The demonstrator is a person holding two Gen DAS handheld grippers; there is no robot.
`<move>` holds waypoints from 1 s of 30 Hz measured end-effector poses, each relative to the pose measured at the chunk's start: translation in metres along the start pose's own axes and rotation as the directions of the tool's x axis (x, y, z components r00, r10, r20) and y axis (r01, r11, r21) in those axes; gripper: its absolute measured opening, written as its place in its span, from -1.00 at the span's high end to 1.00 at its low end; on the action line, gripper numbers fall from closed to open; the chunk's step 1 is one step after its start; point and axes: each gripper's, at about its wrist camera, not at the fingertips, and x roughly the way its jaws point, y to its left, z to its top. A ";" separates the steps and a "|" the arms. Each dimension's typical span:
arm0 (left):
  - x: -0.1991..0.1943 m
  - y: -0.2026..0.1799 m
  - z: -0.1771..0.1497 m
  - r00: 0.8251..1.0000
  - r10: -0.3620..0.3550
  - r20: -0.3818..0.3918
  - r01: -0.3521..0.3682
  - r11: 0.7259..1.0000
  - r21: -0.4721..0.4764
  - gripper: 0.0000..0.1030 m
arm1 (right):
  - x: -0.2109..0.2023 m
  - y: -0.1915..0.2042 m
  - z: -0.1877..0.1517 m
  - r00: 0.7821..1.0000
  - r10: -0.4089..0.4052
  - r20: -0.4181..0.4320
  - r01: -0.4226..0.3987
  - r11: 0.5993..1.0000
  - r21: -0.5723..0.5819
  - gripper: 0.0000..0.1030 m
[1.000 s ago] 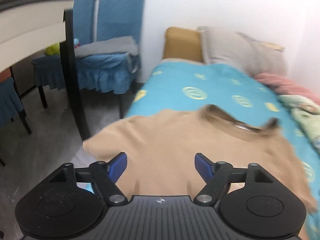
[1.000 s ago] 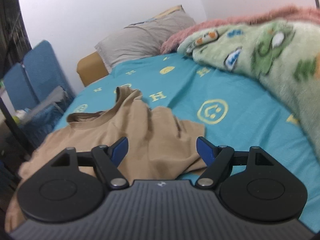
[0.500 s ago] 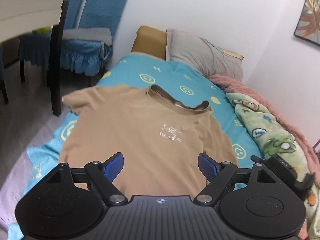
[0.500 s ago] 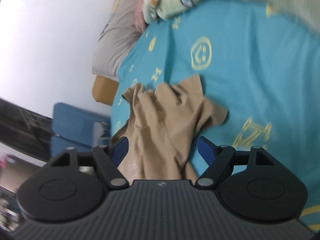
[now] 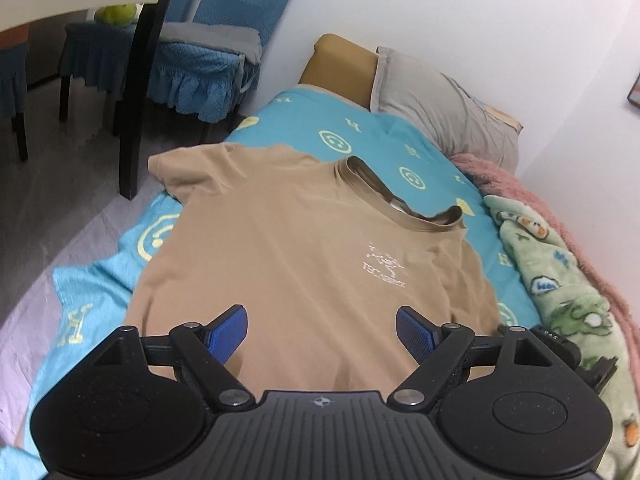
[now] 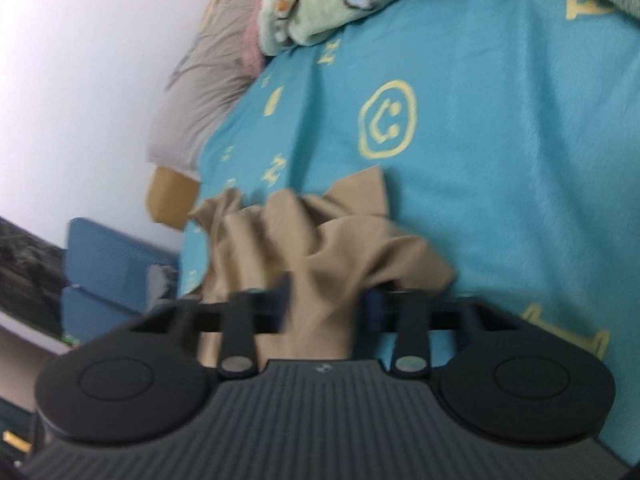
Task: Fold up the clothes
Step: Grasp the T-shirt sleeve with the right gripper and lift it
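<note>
Blanket (image 5: 568,280) and pillow (image 5: 444,108) flank tan shirt (image 5: 288,248) on bedsheet (image 5: 372,136).

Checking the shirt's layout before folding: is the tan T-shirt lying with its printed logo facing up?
Yes, the tan T-shirt shows its white chest logo facing upward on the bed.

Matt tan cloth tee (image 5: 288,264), fuzzy fleece blanket (image 5: 560,280) (ribbed matt plastic gripper bodies).

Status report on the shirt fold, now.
Left gripper open, hovering over the tan T-shirt. Right gripper closing, bunched shirt fabric between its jaws. Shirt front-up on the blue sheet. Green blanket alongside, clear of the shirt.
</note>
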 end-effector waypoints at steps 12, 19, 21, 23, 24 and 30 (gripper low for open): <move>0.013 -0.002 0.003 1.000 0.010 0.007 -0.010 1.000 0.024 -0.62 | -0.041 0.008 0.070 0.963 0.053 0.264 -0.016 0.990 -0.140 0.85; 0.022 -0.003 0.000 1.000 0.012 -0.014 -0.012 0.999 0.042 -0.62 | -0.008 -0.035 0.078 0.994 0.086 0.063 -0.093 0.988 0.121 0.51; 0.024 -0.002 -0.001 1.000 0.015 -0.026 -0.014 0.999 0.040 -0.62 | 0.003 -0.039 0.073 0.994 0.107 0.005 -0.107 0.982 0.154 -0.51; 0.028 -0.001 -0.002 0.999 0.015 -0.040 -0.014 0.999 0.034 -0.62 | 0.005 -0.041 0.066 0.994 0.109 0.017 -0.110 0.983 0.147 -0.56; 0.030 -0.001 -0.002 0.999 0.014 -0.045 -0.012 0.999 0.034 -0.62 | 0.007 -0.042 0.065 0.994 0.106 0.026 -0.109 0.984 0.139 -0.56; 0.040 -0.001 -0.005 0.998 0.016 -0.064 -0.013 0.999 0.051 -0.62 | 0.032 -0.048 0.065 0.984 0.172 0.040 -0.175 0.978 0.117 -0.50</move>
